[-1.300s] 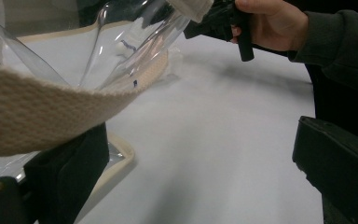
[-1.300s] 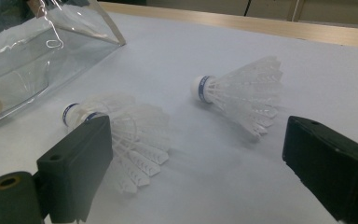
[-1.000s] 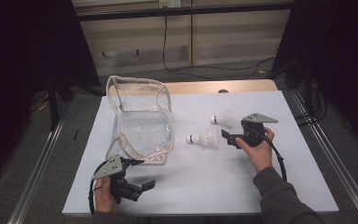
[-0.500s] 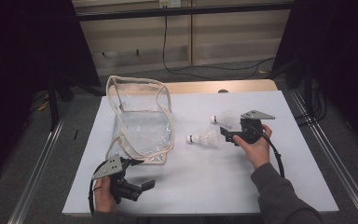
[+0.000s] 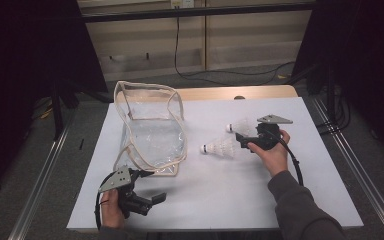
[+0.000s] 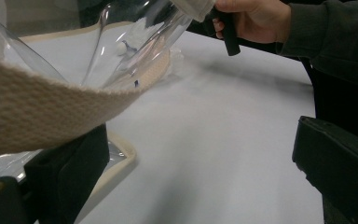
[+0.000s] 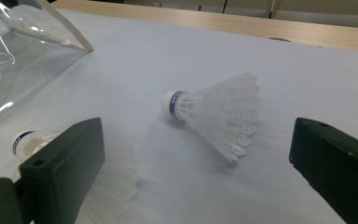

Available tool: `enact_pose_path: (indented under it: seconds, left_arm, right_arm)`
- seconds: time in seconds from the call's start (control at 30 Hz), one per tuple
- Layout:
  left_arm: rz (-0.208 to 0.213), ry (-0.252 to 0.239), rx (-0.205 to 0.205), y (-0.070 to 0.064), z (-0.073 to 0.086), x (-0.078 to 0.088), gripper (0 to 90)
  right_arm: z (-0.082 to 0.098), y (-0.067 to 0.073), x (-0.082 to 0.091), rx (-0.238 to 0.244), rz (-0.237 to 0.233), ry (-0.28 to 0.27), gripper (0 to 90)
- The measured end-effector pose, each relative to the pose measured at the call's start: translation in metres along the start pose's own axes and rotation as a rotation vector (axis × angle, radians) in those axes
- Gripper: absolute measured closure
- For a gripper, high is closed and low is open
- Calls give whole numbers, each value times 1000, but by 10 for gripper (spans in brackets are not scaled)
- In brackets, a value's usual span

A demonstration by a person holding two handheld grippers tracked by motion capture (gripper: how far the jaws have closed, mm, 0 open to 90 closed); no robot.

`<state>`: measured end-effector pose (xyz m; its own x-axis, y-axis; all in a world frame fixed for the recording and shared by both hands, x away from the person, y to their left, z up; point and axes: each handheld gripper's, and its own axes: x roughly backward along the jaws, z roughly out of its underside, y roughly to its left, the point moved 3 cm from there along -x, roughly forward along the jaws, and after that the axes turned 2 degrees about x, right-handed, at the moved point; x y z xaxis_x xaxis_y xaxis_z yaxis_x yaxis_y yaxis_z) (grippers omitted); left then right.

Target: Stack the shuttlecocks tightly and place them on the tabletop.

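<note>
Lying between the right gripper's (image 5: 241, 139) wide fingers, a blue-banded shuttlecock (image 7: 213, 115), lettering unreadable; left gripper (image 5: 152, 200) wide too.

both grippers are black, each topped by a grey three-cornered plate. left gripper (image 5: 152, 199): blocky matt jaws, brass-coloured screw at the base. right gripper (image 5: 238, 138): black cable trailing along a dark grey long sleeve (image 5: 300, 210).
</note>
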<state>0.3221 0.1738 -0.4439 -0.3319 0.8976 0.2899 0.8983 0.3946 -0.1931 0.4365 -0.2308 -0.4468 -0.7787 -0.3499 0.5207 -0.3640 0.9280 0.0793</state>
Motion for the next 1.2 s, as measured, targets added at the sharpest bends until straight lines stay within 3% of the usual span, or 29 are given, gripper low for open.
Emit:
enact_pose_path:
  seconds: [0.47,0.73,1.07,1.2]
  left_arm:
    - [-1,0,-1,0,0,0,40]
    - [-1,1,-3,0,0,0,40]
    - [-2,1,-3,1,0,0,40]
    - [-3,0,0,1,0,0,40]
  right_arm:
    - [-5,-4,-8,-16,14,9,43]
    - [-5,-7,-12,-39,25,-1,114]
    - [-4,-7,-16,-13,28,-1,361]
    - [-1,-7,-19,-30,15,19,474]
